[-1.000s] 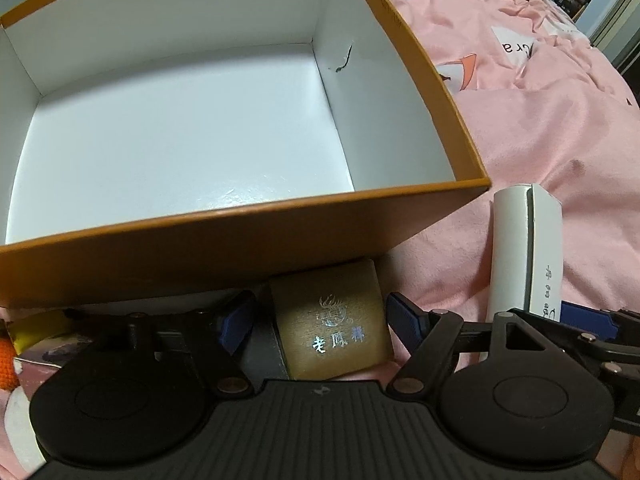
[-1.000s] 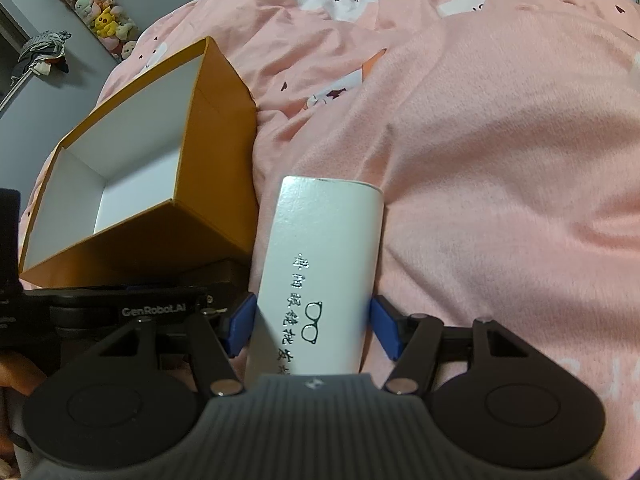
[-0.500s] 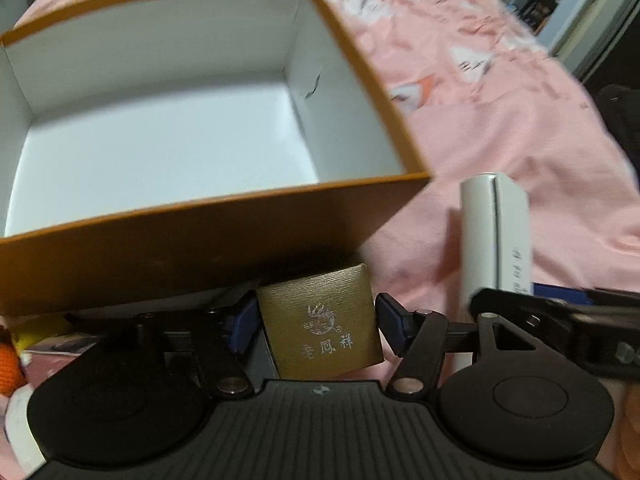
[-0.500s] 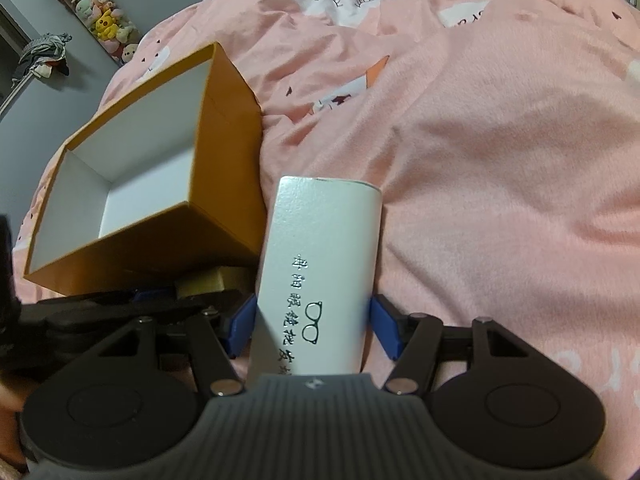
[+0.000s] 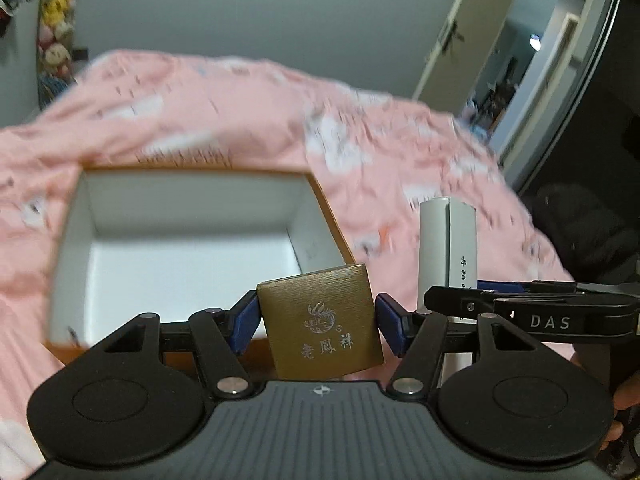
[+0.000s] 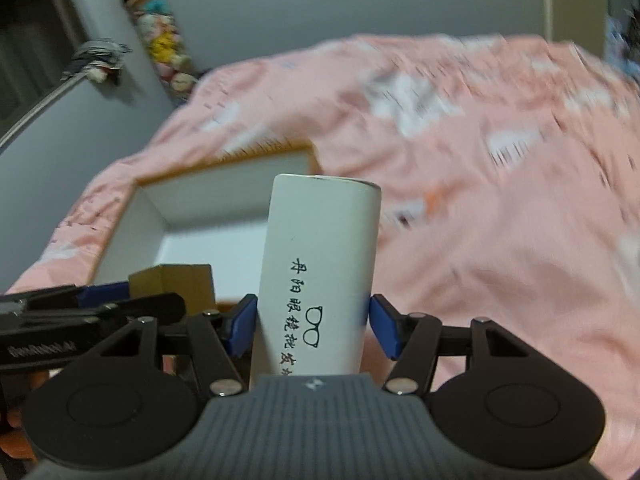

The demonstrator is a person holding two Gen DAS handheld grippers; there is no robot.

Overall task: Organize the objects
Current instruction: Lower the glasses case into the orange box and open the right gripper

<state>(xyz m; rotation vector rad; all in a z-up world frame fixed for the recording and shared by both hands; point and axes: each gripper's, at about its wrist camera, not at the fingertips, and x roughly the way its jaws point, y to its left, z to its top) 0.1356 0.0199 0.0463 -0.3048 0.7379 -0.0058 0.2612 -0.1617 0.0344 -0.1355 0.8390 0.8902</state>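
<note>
My left gripper [image 5: 318, 326] is shut on a small gold box [image 5: 320, 320] with silver characters, held in the air near the front edge of an open orange box with a white inside [image 5: 180, 240]. My right gripper [image 6: 312, 326] is shut on a white glasses case [image 6: 320, 264] with black characters, held up at the orange box's [image 6: 192, 216] right side. The gold box also shows in the right wrist view [image 6: 176, 284], and the white case in the left wrist view [image 5: 446, 252].
The orange box lies on a pink patterned bedspread [image 6: 500, 200] that fills both views. Plush toys [image 6: 160, 40] hang on the grey wall at the back left. A doorway [image 5: 520, 60] opens at the back right.
Both grippers have lifted and tilted up with their loads. The gold box and white case rose off the bed, and the orange box now looks lower and farther away.
</note>
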